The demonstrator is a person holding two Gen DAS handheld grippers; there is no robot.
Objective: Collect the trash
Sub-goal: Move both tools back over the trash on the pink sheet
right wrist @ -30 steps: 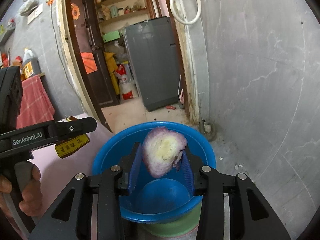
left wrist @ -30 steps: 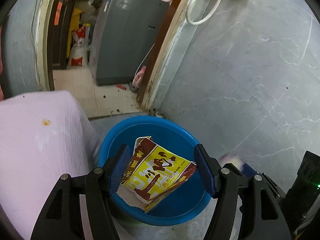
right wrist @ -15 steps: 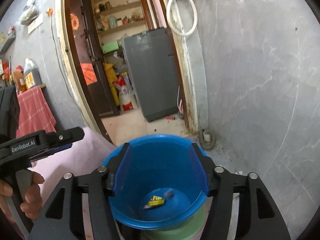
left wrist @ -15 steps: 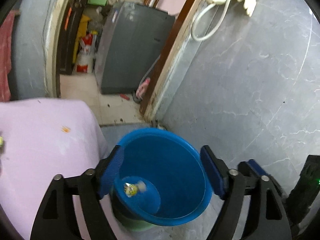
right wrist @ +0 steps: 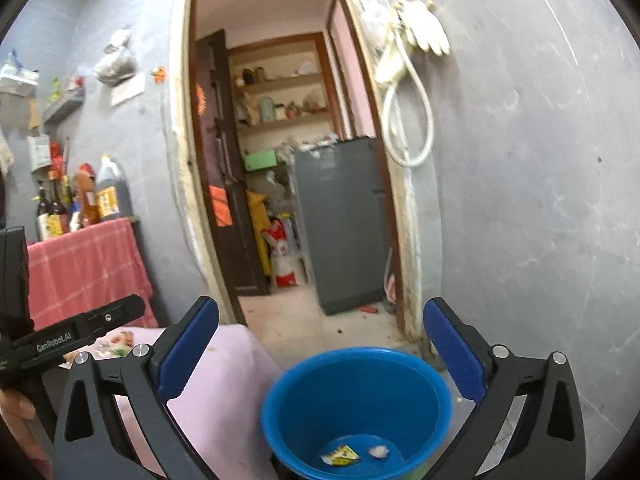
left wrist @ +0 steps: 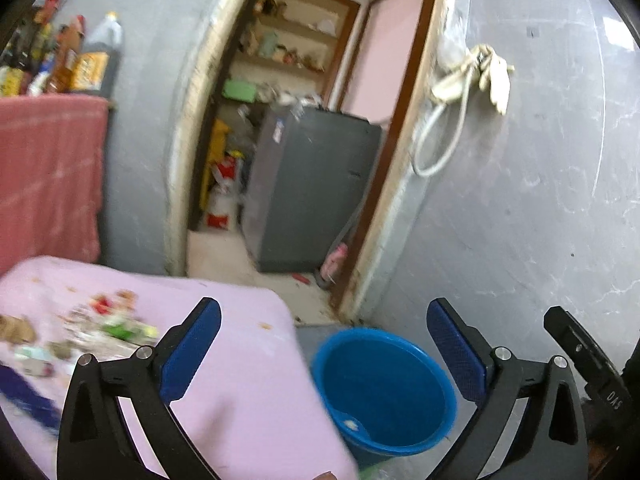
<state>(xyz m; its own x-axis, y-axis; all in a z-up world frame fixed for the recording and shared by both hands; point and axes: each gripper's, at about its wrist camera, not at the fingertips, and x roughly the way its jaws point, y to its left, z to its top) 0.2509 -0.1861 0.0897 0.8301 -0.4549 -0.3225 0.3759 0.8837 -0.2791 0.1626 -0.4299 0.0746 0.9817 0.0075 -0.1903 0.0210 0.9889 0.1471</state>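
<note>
A blue bucket (left wrist: 384, 392) stands on the floor beside the pink-covered table (left wrist: 240, 380); it also shows in the right wrist view (right wrist: 356, 408). At its bottom lie a yellow wrapper (right wrist: 340, 457) and a pale purple-edged scrap (right wrist: 378, 451). Several pieces of trash (left wrist: 108, 324) lie blurred on the table's left part. My left gripper (left wrist: 324, 356) is open and empty, above the table edge and bucket. My right gripper (right wrist: 320, 356) is open and empty above the bucket. The left gripper's body (right wrist: 72, 332) shows at the left of the right wrist view.
A grey wall (right wrist: 540, 200) stands to the right, with a white hose and gloves (right wrist: 408, 80) hanging. A doorway behind shows a grey appliance (right wrist: 340, 220) and shelves. A red-clothed table with bottles (right wrist: 80, 208) stands at the left.
Both grippers opened and dropped the wrapper and the scrap into the bucket. Both then rose and pulled back; the left one swung left toward the table.
</note>
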